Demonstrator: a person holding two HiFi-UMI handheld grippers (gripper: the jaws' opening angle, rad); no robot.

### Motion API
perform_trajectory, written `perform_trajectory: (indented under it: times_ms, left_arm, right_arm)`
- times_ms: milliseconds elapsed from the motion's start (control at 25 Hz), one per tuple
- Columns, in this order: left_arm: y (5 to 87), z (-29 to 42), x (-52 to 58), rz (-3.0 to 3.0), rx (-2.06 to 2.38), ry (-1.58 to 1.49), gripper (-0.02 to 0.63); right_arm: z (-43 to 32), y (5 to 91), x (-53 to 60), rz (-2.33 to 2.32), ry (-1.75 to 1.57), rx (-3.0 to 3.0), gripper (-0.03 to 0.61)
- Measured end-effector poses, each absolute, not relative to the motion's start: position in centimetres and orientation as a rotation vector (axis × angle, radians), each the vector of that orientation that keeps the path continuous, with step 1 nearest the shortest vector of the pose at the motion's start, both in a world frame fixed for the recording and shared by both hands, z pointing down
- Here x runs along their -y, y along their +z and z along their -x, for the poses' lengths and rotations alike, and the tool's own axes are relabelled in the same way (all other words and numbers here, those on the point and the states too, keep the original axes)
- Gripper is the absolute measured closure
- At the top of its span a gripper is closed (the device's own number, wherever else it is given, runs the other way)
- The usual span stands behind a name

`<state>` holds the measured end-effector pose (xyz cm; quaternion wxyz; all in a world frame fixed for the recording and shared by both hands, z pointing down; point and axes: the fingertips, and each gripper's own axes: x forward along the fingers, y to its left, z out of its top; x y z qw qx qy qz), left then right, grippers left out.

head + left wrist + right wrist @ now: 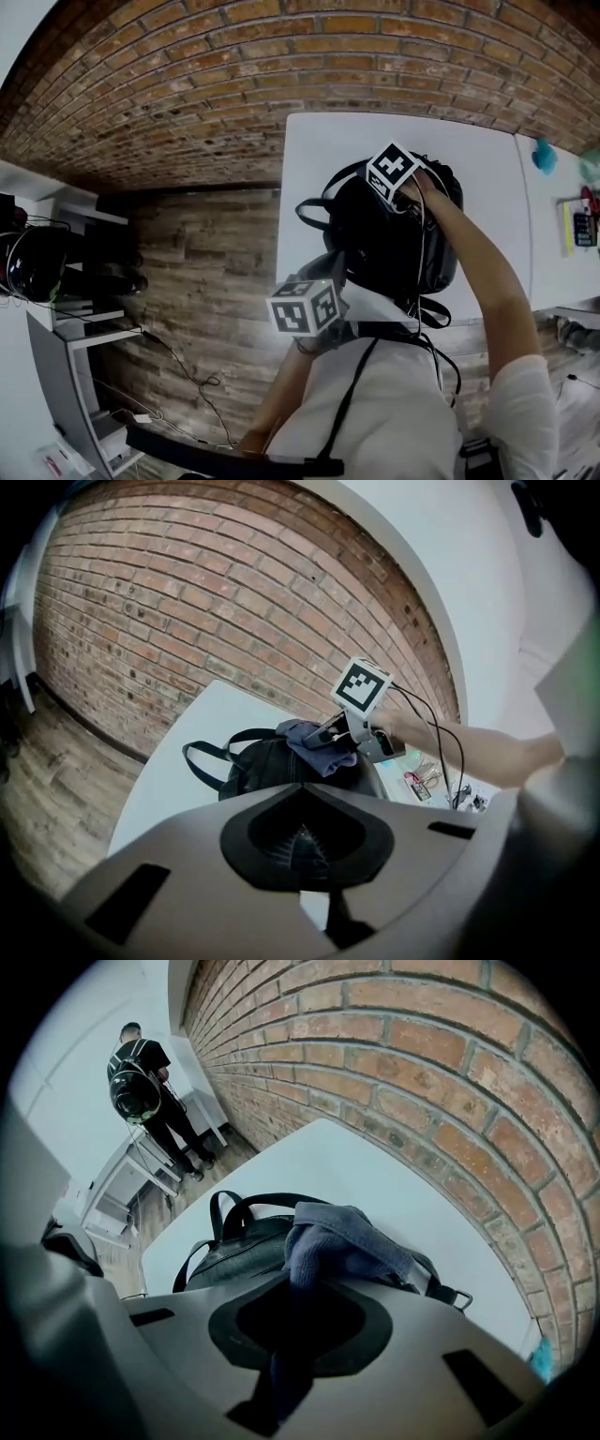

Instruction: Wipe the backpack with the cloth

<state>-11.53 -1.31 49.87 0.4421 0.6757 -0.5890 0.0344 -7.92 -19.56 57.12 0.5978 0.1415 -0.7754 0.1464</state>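
Note:
A black backpack (394, 246) lies on the white table (487, 187). My right gripper (392, 173) is over its top, shut on a blue-grey cloth (330, 1239) that rests bunched on the backpack (234, 1252). The left gripper view shows that cloth (314, 745) pressed to the bag (258, 766) under the right gripper (330, 735). My left gripper (307, 306) is at the bag's near edge. Its jaws look closed on a black strip of the backpack (335, 921). The bag's carry handles (208, 759) stick out toward the wall.
A brick wall (234, 84) runs along the table's far side. Small items, a teal one (545, 156) among them, lie at the table's right end. Shelving (66, 281) stands left over a wood floor with cables. A person (142, 1082) stands far off by shelves.

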Motion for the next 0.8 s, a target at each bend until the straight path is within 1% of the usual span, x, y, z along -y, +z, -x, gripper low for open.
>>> perform_trajectory:
  times_ms: [240, 800]
  left_arm:
    - [49.4, 13.4, 1.8, -1.711, 1.450, 0.088, 0.609]
    - [49.7, 14.2, 1.8, -1.730, 1.420, 0.077, 0.609]
  right_arm:
    - [7.9, 57.5, 16.9, -0.274, 0.378, 1.757, 0.540]
    - [7.4, 57.3, 11.2, -0.169, 0.382, 1.736, 0.540]
